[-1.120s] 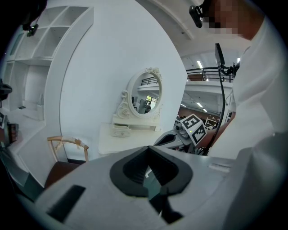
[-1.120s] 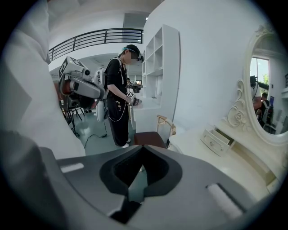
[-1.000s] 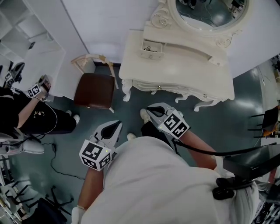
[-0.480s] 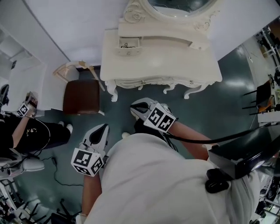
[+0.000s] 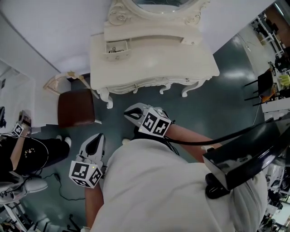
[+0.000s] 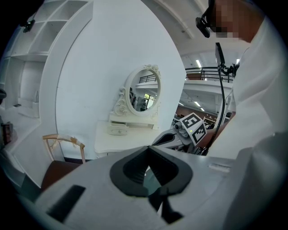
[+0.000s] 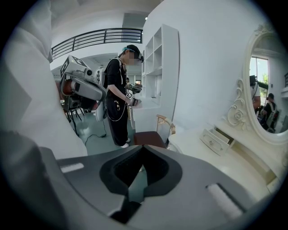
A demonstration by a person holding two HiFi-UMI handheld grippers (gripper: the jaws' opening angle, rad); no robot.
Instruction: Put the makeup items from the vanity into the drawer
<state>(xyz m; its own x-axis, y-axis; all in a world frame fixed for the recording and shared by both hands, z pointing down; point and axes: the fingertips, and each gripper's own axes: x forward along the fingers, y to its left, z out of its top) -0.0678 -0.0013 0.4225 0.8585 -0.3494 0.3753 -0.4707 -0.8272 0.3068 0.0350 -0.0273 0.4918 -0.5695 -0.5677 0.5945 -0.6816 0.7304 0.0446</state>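
Note:
The cream vanity with its oval mirror stands against the white wall at the top of the head view. A small drawer on its upper left is pulled open, with small dark items inside. My left gripper and right gripper are held close to my body over the dark floor, well short of the vanity. On both, the jaws meet at the tips with nothing between them. The left gripper view shows the vanity far ahead and the right gripper beside it.
A brown-seated chair stands left of the vanity. A person in black stands at the far left, also in the right gripper view as the person by white shelves. A cable lies on the floor. Dark chairs stand at the right.
The head view has swung, so the vanity and chair now sit further left and higher. Both grippers drifted left with my body and stayed shut.

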